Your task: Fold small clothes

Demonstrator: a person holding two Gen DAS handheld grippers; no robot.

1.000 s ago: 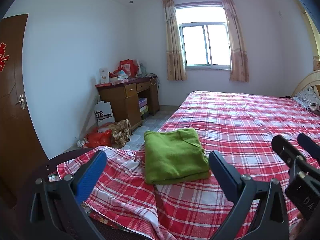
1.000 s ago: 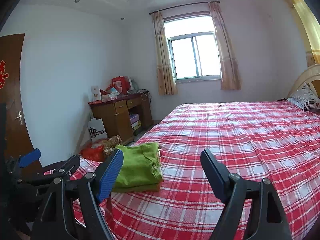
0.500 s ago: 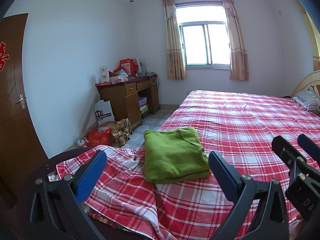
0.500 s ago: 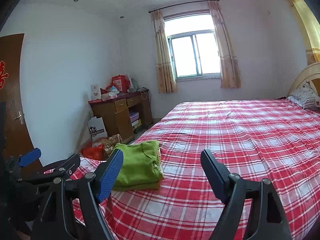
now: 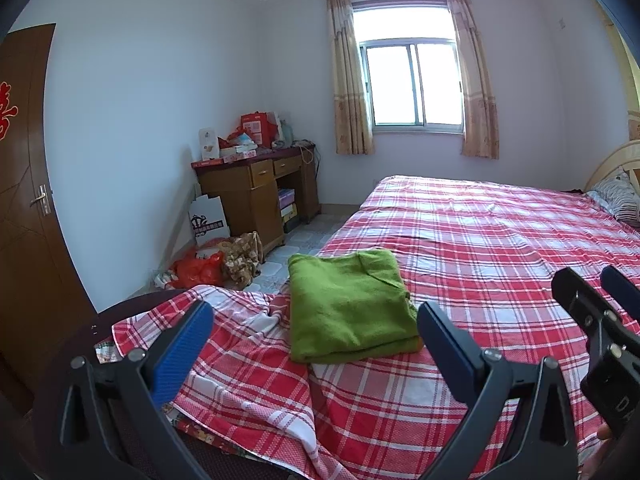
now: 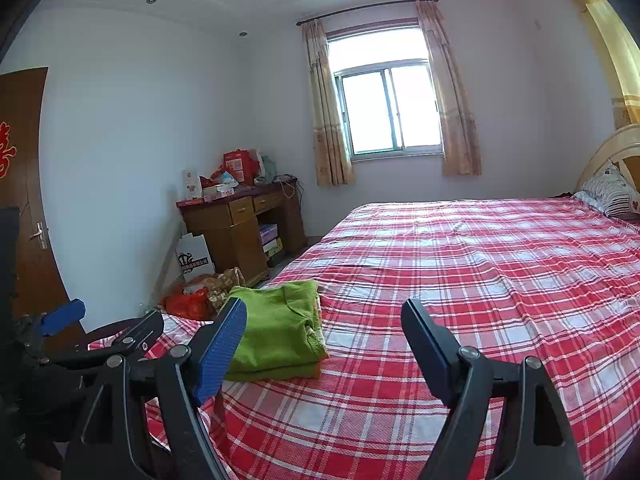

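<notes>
A green knitted garment [image 5: 348,304], soft and thick, is seen lying on the near corner of a bed covered with a red-and-white checked sheet [image 5: 480,248]. It is already folded into a compact rectangular stack of several layers, with the edges roughly squared and a neckline or collar fold showing on the top face. In the right wrist view the same garment [image 6: 280,332] is seen lying flat on the sheet, touched by neither tool.

The left gripper [image 5: 312,344] is held just short of the garment with its jaws spread wide and nothing between them. The right gripper [image 6: 324,344] is held beside it, over bare sheet to the right of the garment, its jaws likewise spread wide and empty. Neither gripper is in contact with the cloth.

From this, the folding of this piece is judged to be finished, or all but finished: no loose sleeve or hem is seen hanging out of the stack. No other small clothes are visible on the bed, so whether more remains to be folded cannot be told. A rumpled part of the sheet at the bed's corner is left untidy, but it is bedding rather than clothing. A wooden desk [image 5: 256,192] with boxes on it is seen by the far wall, with bags on the floor beside it.
</notes>
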